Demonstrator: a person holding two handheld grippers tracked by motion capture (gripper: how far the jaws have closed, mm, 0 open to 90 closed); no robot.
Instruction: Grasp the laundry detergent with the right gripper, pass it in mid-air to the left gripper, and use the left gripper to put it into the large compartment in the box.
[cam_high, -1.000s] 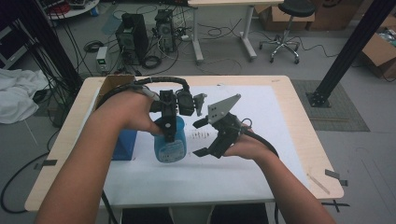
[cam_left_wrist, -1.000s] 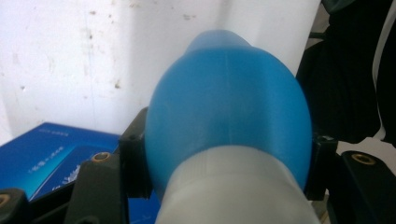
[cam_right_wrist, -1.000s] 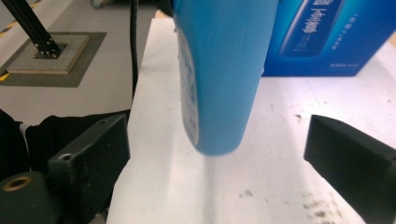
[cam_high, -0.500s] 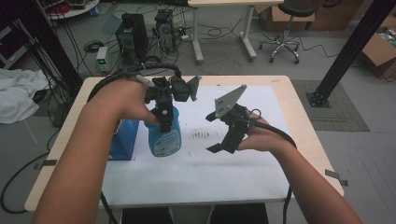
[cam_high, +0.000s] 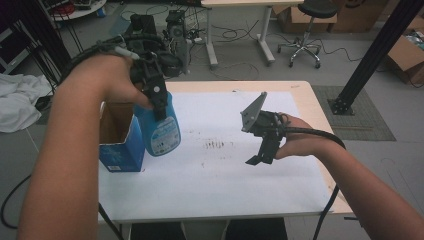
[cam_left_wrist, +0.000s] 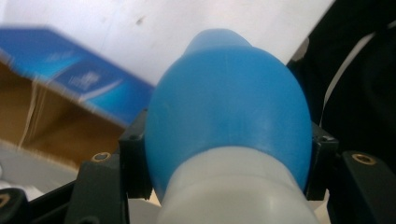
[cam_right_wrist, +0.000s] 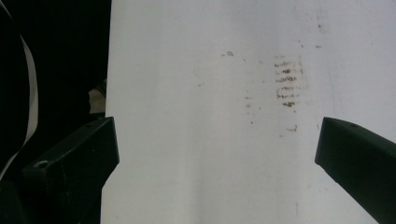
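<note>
- the blue spray bottle (cam_high: 161, 127) is gripped by the left gripper (cam_high: 156, 95) at its neck, where the white collar meets the blue shoulder, so that the body hangs free below the fingers (cam_left_wrist: 133, 154)
- in the left gripper view the fingers are pressed against both sides of the bottle (cam_left_wrist: 229, 107), closed as far as its neck allows
- the bottle is held clear of the white surface (cam_high: 220, 175), just beside the open blue carton (cam_high: 117, 137) at the surface's left edge; a grip at the top seems chosen so that the bottle can be lowered upright into the carton's open mouth
- the right gripper (cam_high: 260, 157) is held well apart to the right, low over the surface, with its fingers (cam_right_wrist: 74, 163) spread wide and nothing between them; its jaws have just been opening
- below the right gripper a patch of brown smudges (cam_right_wrist: 286, 81) is seen on the white sheet
- the right gripper is judged to be kept out of the bottle's path
</note>
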